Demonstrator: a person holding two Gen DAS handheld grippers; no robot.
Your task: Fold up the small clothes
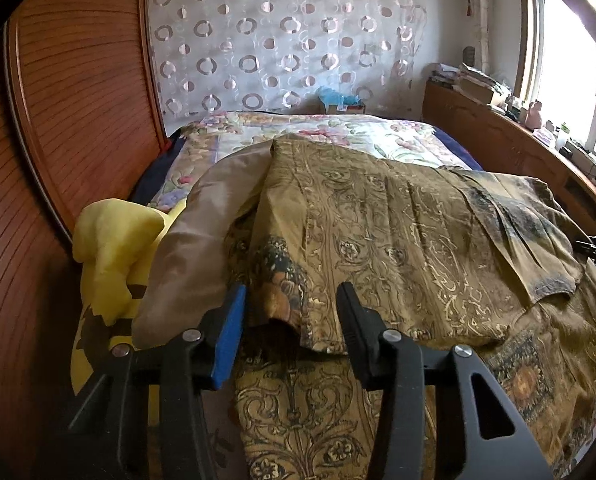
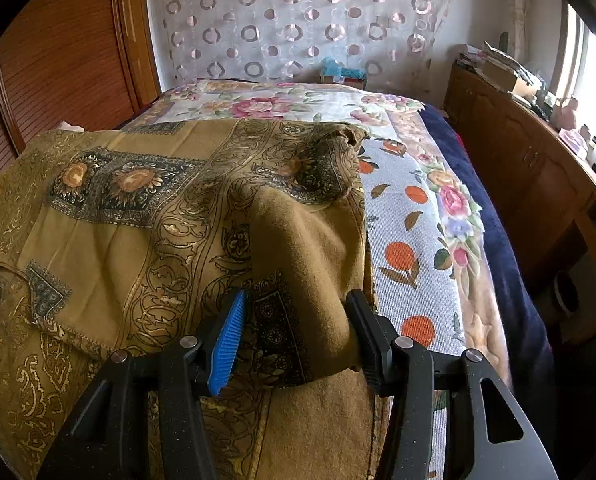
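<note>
- Bedroom: bed [image 2: 413, 240] with a flowered cover, wooden wardrobe [image 1: 78, 100] on the left, ring-pattern curtain [image 1: 282, 40] behind, cluttered wooden cabinet [image 2: 529, 168] under the window on the right.
- Task item: an olive-gold patterned garment [image 1: 397, 240] lies on the bed, spread across most of the near half. A plain brown lining panel [image 1: 202, 220] is turned over at its left side.
- A yellow cloth [image 1: 114, 240] sits at the garment's left edge, partly under it.
- Left gripper [image 1: 292, 328]: fingers spread, straddling a raised fold at the garment's near-left edge. Cloth sits in the gap, but the pads aren't closed on it.
- Right gripper [image 2: 298, 332]: fingers spread as well, with a bunched hump of fabric between them at the near-right edge, just beside the bare bedcover. The black finger looks to be touching the cloth; no pinch.
- Step, as I read it: both hands are lined up on the near corners, pre-grasp for a fold. The garment is partly doubled on itself already, with an upper layer over a lower one.
- Next move needs both pairs of fingers to close on the same layer count, then a lift and carry away toward the far edge, keeping the two corners level.
- Risk: the right hump is thick and rounded, so it could slip or take only the top layer.
</note>
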